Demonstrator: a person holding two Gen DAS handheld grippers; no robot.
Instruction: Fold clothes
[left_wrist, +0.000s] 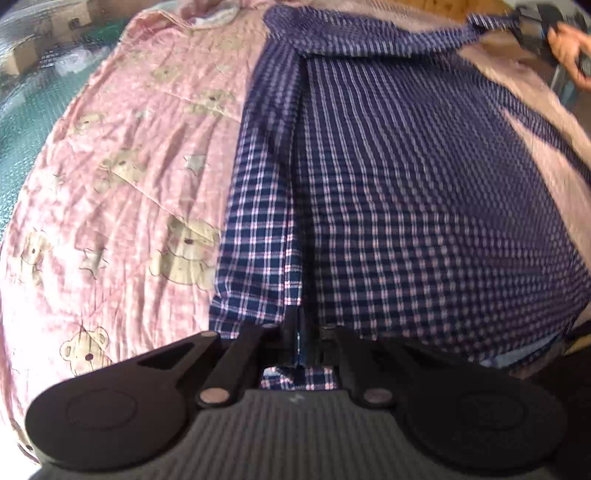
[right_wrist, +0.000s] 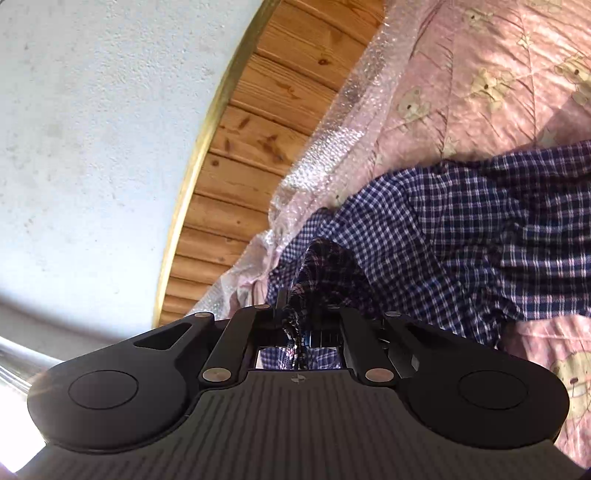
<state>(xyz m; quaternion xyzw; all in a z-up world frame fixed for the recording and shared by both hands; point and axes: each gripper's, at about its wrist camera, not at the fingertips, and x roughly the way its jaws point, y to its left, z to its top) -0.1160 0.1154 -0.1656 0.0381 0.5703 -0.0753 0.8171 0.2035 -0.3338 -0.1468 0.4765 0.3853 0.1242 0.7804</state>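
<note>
both claws grip the plaid shirt (left_wrist: 406, 192) stretched over the pink bear quilt (left_wrist: 122, 166): left claw (left_wrist: 301, 332) pinches its hem, right claw (right_wrist: 295, 321) a bunched corner. uneven pulling could slip fabric free or skew the fold.

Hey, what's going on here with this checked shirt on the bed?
A person is folding a navy checked shirt on a pink teddy-bear quilt, with a handheld gripper in each hand. The left gripper is shut on the shirt's near edge. The right gripper is shut on a bunched bit of the same shirt, over by the bed's wooden board. The shirt is stretched between the two, partly lifted off the quilt, and the fold isn't finished yet.
</note>
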